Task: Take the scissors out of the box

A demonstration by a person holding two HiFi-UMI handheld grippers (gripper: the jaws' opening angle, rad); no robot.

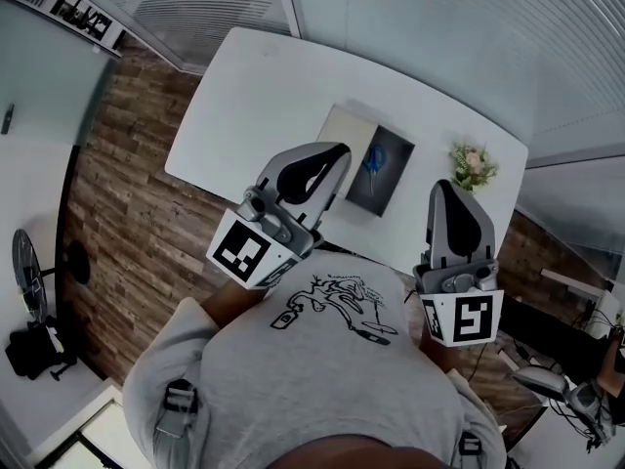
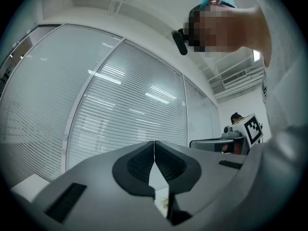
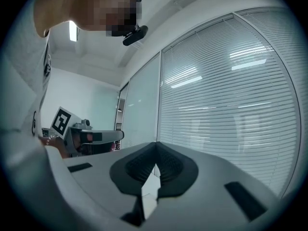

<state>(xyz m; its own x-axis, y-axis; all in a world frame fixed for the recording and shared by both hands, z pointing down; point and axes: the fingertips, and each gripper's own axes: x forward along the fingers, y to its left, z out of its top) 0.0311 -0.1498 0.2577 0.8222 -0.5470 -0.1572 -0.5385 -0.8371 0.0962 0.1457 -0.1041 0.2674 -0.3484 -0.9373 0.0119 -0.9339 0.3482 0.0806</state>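
Note:
The blue-handled scissors [image 1: 374, 158] lie inside a dark open box [image 1: 391, 186] in the middle of the white table [image 1: 264, 96]. The box's pale lid [image 1: 344, 131] lies against its left side. My left gripper [image 1: 340, 150] is held up near my chest, in front of the lid, with its jaws shut and empty [image 2: 154, 143]. On the right, my right gripper [image 1: 445, 188] is also raised, right of the box, with its jaws closed on nothing [image 3: 156, 144]. Both gripper views look at window blinds, not at the box.
A small pot of flowers [image 1: 472, 164] stands on the table to the right of the box. Wooden floor [image 1: 137, 223] lies left of the table. A fan [image 1: 26, 267] and a bag [image 1: 34, 348] are at far left, and window blinds [image 1: 439, 18] run behind the table.

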